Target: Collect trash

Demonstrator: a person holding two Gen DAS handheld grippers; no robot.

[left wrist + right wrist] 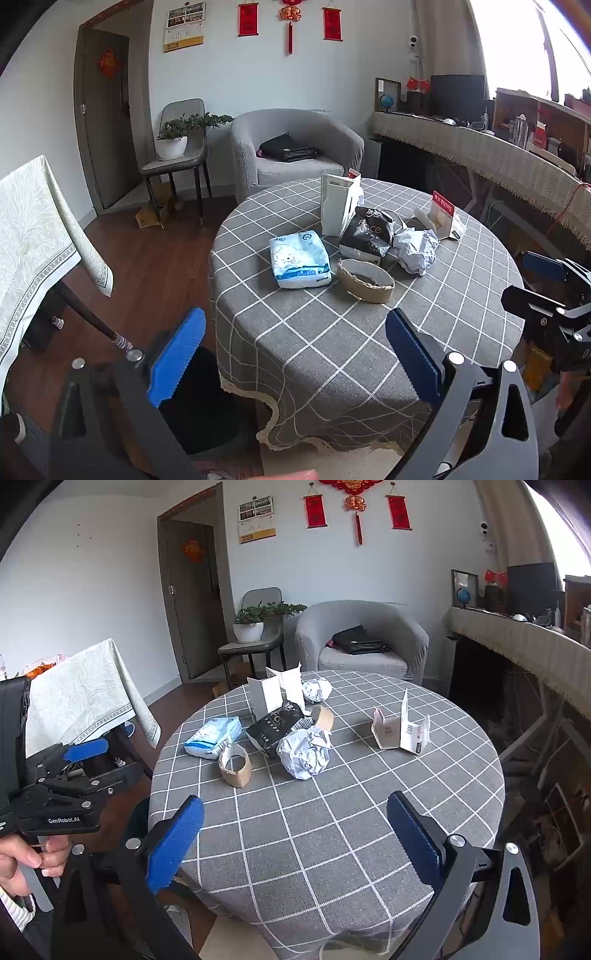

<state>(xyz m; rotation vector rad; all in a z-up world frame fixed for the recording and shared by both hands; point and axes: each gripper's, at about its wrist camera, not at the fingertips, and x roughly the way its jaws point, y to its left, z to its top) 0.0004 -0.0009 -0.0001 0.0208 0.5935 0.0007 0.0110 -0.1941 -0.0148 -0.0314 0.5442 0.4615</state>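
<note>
A round table with a grey checked cloth (317, 343) (332, 830) carries trash in a cluster: a blue-white tissue pack (299, 260) (213, 736), a cardboard tape ring (365, 279) (235, 765), a black packet (367, 230) (275, 727), crumpled paper (415, 249) (303, 752), a second paper ball (317, 689), a white open carton (338, 205) (277, 694) and a torn red-white box (445, 216) (400, 731). My left gripper (295, 354) is open and empty over the table's near left edge. My right gripper (295, 834) is open and empty over the near edge.
A grey armchair (295, 147) with a black bag stands behind the table. A chair holds a potted plant (173, 140). A cloth-covered table (33, 236) is at the left. A long draped counter (498, 158) runs along the right. A dark bin (199, 402) sits below the table edge.
</note>
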